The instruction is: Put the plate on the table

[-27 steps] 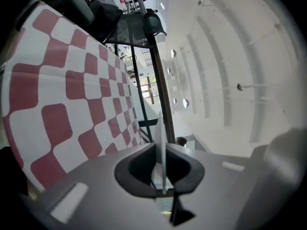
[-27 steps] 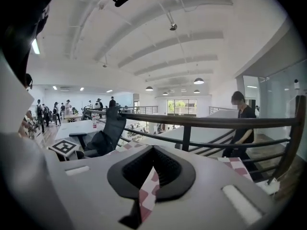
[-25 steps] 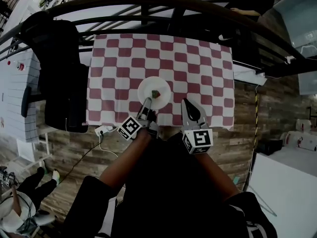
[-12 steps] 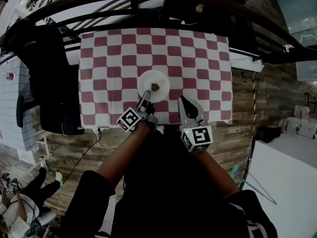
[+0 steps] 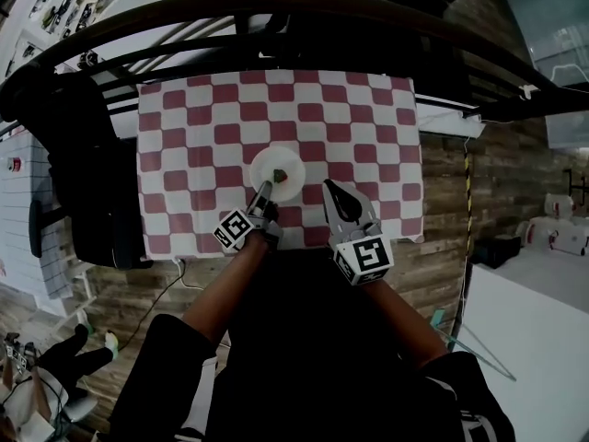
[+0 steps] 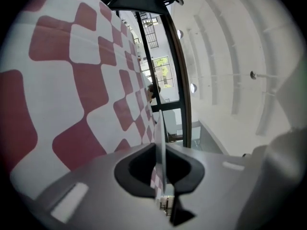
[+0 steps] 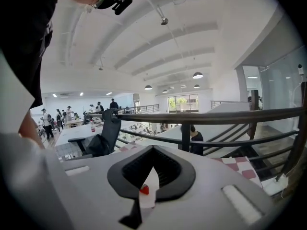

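Markings: each gripper's cube carries black/white square markers (left cube [image 5: 235,231], right cube [image 5: 362,258]); we read these as patterns only.

Head view: table [image 5: 382,212] under a red/white checked cloth [image 5: 350,145]; white plate [image 5: 291,184] left of centre, toward the near edge; small dark-green item [image 5: 279,174] on it; left gripper [image 5: 264,190] at the plate's near rim; right gripper [image 5: 329,190] just right of the plate, apart from it, over the cloth; black chair [image 5: 83,173] w/ dark garment at the table's left; wood floor [image 5: 451,201] to the right; dark railing [image 5: 304,3] across the far side.

Left gripper view adds what the head view lacks: plate seen edge-on, a thin white line btwn the jaws; jaws closed onto the rim, pads pressing both faces; cloth runs alongside, very near; whether the plate touches the cloth we cannot tell from either view.

Right gripper view points up and away from the table; it alone shows ceiling lights [image 7: 197,75] and people [image 7: 48,121] at far desks. Its jaws stand almost together, w/ a narrow wedge gap only; in the gap we see a white patch w/ a small red spot, nature undetermined; no grip on the plate.
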A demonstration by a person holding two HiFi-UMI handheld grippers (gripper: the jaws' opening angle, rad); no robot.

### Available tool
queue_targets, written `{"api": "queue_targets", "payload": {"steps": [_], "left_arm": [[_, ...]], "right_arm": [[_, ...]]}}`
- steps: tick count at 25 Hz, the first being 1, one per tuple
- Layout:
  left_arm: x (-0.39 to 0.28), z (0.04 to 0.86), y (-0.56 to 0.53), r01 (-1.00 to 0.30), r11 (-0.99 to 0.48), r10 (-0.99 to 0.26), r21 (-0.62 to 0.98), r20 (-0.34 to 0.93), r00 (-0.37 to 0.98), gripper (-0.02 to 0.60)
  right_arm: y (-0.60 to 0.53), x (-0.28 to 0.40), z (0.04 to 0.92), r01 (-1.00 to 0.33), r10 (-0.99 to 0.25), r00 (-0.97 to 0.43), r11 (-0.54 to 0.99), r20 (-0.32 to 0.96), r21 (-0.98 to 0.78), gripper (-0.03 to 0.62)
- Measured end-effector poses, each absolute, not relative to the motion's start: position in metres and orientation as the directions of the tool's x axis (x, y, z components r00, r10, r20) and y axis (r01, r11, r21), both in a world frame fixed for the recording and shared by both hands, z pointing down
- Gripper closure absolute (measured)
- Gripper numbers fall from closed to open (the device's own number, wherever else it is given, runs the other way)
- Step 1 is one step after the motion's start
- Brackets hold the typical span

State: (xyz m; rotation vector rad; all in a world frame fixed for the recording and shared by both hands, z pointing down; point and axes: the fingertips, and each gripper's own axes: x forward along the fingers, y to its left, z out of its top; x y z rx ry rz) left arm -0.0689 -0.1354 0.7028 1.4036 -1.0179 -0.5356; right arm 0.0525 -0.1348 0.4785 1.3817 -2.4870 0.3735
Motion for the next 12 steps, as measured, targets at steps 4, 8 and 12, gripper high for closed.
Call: {"api": "queue_targets", "payload": {"steps": [4,8,12], "left_arm": [[-0.067,0.716,-0.143,-0.231,0.157,-0.818,0.960,0.257,0.515,0.558],[-0.059,0.724,-0.147,-0.229,0.186,-0.804,0.955,0.282,0.524,0.558],[-0.057,0.733,-0.148,-0.231,0.222,-0.801,0.947,0.312,0.511,0.558]], "right_arm": [[-0.143,0.061,0.484,-0.856,-0.778,-0.504,0.506,0.375,-0.102,0.597],[-0.153,0.065,0.491,-0.861,-0.772,-0.501,0.490,0.392,-0.137,0.597],[-0.158,0.063,0.493,-0.851,-0.761,-0.516,0.506,0.393,-0.140,0.597]]}}
